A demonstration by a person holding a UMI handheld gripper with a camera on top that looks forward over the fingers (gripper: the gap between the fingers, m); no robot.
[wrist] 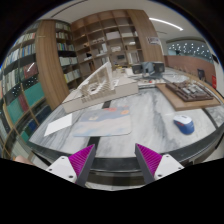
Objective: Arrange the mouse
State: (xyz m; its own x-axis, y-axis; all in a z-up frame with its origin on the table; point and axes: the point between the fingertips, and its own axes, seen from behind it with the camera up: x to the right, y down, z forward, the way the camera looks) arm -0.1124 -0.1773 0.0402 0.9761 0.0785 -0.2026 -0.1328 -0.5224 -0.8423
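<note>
A white and blue mouse [184,124] lies on the marble-patterned table [140,115], well beyond my fingers and off to the right. A grey mouse mat [102,122] lies on the table ahead of my fingers, slightly to the left. My gripper [114,158] is held above the near edge of the table. Its two fingers with magenta pads [82,158] stand wide apart with nothing between them.
A white sheet of paper [58,124] lies left of the mat. A wooden tray [190,93] stands at the far right of the table. Clear display stands [105,78] sit at the back. Bookshelves [60,55] line the left wall and the back.
</note>
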